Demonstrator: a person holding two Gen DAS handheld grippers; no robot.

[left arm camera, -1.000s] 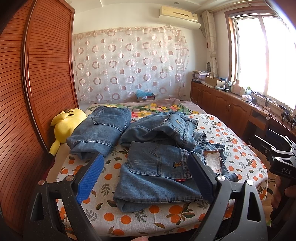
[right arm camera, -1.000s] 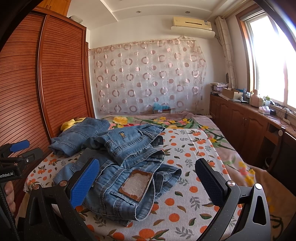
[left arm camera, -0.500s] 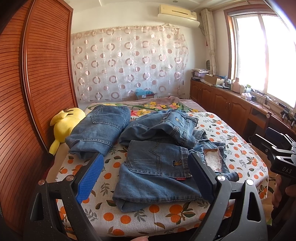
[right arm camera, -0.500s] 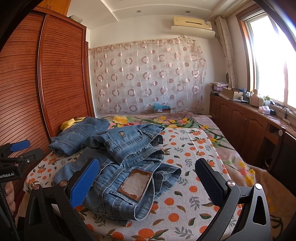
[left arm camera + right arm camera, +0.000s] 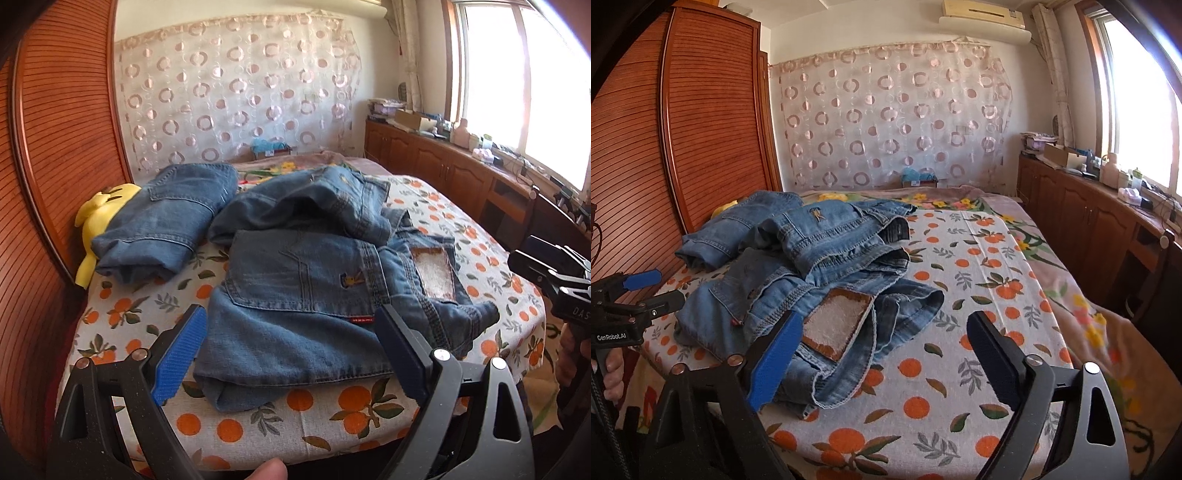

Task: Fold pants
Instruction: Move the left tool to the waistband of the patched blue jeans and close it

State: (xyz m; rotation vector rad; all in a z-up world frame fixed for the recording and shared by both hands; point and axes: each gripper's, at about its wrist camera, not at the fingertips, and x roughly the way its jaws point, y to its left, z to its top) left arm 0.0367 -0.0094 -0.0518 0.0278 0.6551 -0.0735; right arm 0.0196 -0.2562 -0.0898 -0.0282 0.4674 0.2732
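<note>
Orange-print bed, our left gripper marked GenRobot.AI and right gripper gaping, empty, above jeans.

Blue denim jeans on a white bedsheet printed with oranges. Beside the jeans, a yellow plush, possibly a toy.

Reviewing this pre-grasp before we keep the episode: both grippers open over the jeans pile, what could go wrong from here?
1. The crumpled jeans lie on top of the near jeans, so the left gripper may pinch both or drag the upper pair.
2. The right gripper hovers by the inside-out pocket patch; bunched layers there could give a partial grip.
3. The near jeans sit at the bed edge and may slide off.
</note>
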